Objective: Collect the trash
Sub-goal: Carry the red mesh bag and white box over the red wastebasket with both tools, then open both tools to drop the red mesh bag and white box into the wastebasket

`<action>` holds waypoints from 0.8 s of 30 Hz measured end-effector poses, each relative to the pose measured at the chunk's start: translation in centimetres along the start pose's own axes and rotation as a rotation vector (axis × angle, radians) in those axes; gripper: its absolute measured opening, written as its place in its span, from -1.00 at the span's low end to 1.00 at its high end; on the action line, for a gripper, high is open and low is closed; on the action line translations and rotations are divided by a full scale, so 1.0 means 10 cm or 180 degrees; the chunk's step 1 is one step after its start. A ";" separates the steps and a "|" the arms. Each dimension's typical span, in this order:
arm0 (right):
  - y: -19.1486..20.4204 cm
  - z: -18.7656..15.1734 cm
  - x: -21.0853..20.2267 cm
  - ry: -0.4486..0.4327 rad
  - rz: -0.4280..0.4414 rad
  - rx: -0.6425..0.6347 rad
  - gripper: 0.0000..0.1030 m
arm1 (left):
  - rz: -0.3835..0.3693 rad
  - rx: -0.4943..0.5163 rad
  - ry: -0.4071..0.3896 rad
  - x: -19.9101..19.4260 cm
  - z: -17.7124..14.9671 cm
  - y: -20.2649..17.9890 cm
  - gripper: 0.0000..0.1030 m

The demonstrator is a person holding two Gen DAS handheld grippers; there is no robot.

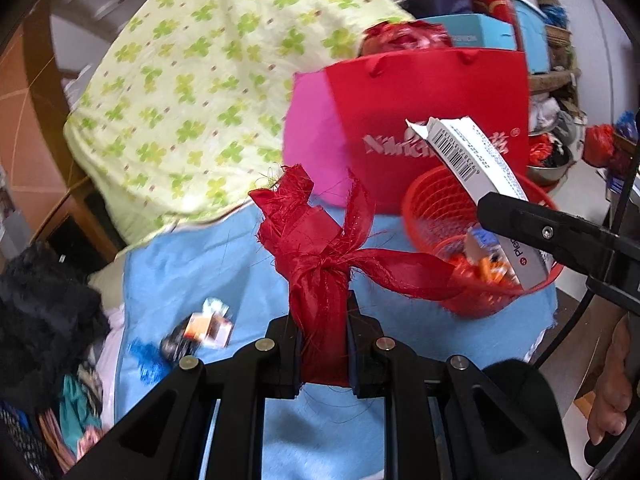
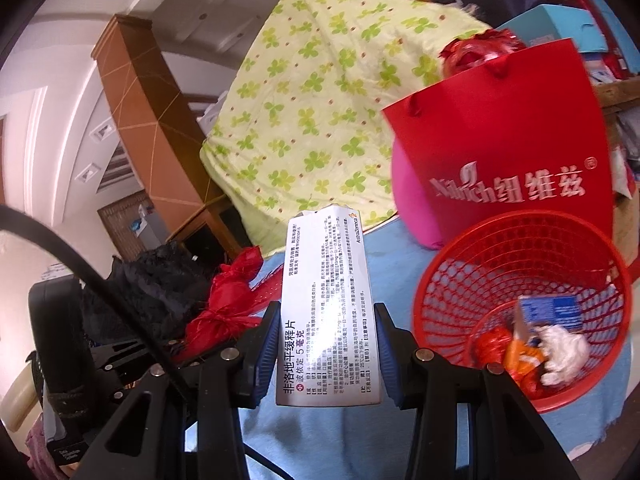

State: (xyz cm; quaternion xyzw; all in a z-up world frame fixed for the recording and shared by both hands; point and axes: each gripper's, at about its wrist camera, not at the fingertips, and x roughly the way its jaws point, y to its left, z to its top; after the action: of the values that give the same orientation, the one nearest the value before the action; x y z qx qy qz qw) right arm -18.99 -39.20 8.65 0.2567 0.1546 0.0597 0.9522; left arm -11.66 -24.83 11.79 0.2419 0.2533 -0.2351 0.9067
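Two grippers in view, both loaded. Left gripper [image 1: 323, 350] is clamped nearly closed on a knotted red ribbon [image 1: 320, 248] — frayed, shiny fabric, tied in a bow-like knot, its tails sticking up and out to the right, held above the blue cloth [image 1: 192, 272]. Right gripper [image 2: 325, 344] holds a white medicine box [image 2: 326, 304] between its blue pads [image 2: 262, 354], jaws partway apart to the box's width; box stands upright, flattened, covered in printed text, top flap torn open. In the left wrist view the same box shows a barcode side and hangs over the rim of the red basket [image 1: 436, 216].

Red basket is mesh plastic, sits on the blue cloth just in front of a red paper bag [image 2: 516, 144] with white lettering. Inside the basket: a blue-and-white carton [image 2: 548, 312], a white crumpled wad [image 2: 564, 350] and orange and red wrappers [image 2: 520, 356].

More scraps lie on the blue cloth to the left of the left gripper — a small orange-and-white packet [image 1: 208, 326], blurred. Green clover-print quilt [image 1: 192, 92] lies behind.
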 end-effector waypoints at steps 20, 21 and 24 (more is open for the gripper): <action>-1.38 0.28 -0.31 -0.0187 -0.0636 0.0882 0.41 | -0.0863 0.0437 0.0128 0.80 0.58 -0.86 0.19; -1.44 0.27 -0.32 -0.0184 -0.0647 0.0948 0.41 | -0.0884 0.0391 0.0159 0.79 0.54 -0.83 0.19; -1.45 0.23 -0.41 -0.0252 -0.0691 0.0918 0.41 | -0.0837 0.0271 0.0187 0.73 0.45 -0.65 0.20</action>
State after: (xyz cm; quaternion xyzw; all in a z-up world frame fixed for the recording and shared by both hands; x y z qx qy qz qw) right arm -21.60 -53.60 4.28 0.3744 0.1507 -0.0764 0.9117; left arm -8.10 -34.53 8.90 0.2517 0.2991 -0.3553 0.8491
